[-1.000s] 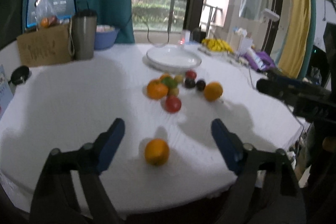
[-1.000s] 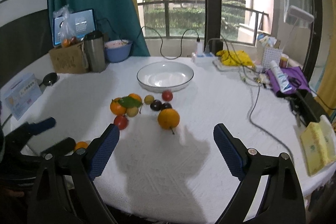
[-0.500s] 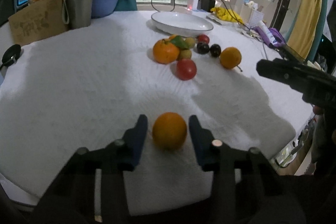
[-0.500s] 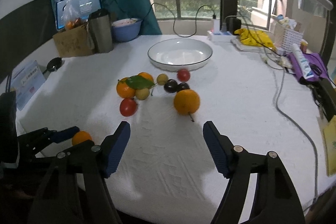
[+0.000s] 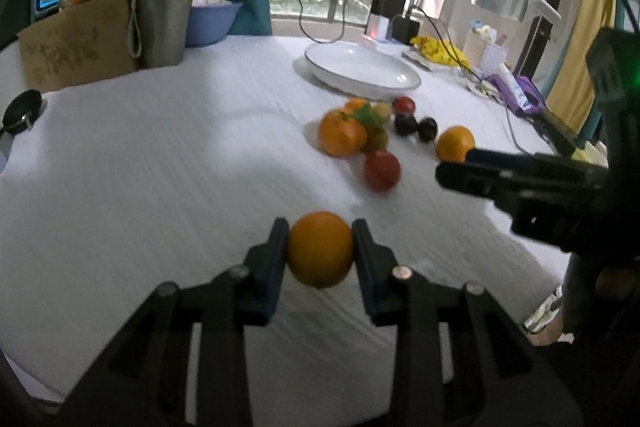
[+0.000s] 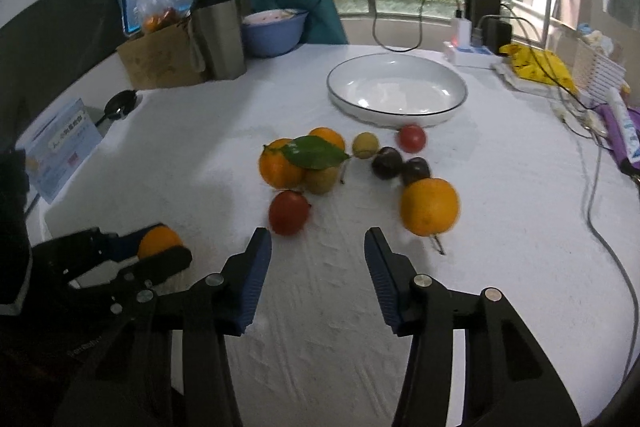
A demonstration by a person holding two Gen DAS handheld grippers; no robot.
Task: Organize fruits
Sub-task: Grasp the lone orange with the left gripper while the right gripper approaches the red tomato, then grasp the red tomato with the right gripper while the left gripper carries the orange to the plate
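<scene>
My left gripper (image 5: 320,247) is shut on a small orange (image 5: 320,249) near the table's front edge; the same orange (image 6: 159,242) shows at lower left in the right wrist view. My right gripper (image 6: 318,251) is open and empty, with a red fruit (image 6: 289,211) just beyond its left finger and a large orange (image 6: 429,206) beyond its right. A leafy orange (image 6: 280,165), two dark plums (image 6: 387,163), a small yellow fruit (image 6: 365,145) and a second red fruit (image 6: 411,138) lie clustered before an empty white plate (image 6: 400,109).
At the back left stand a cardboard box (image 6: 160,57), a steel tumbler (image 6: 219,39) and a blue bowl (image 6: 272,33). A power strip (image 6: 472,57), cables and clutter line the right side. A card (image 6: 60,147) sits at the left edge.
My left gripper closed around the small orange and now grips it. My right gripper moved forward towards the fruit cluster and narrowed its opening.
</scene>
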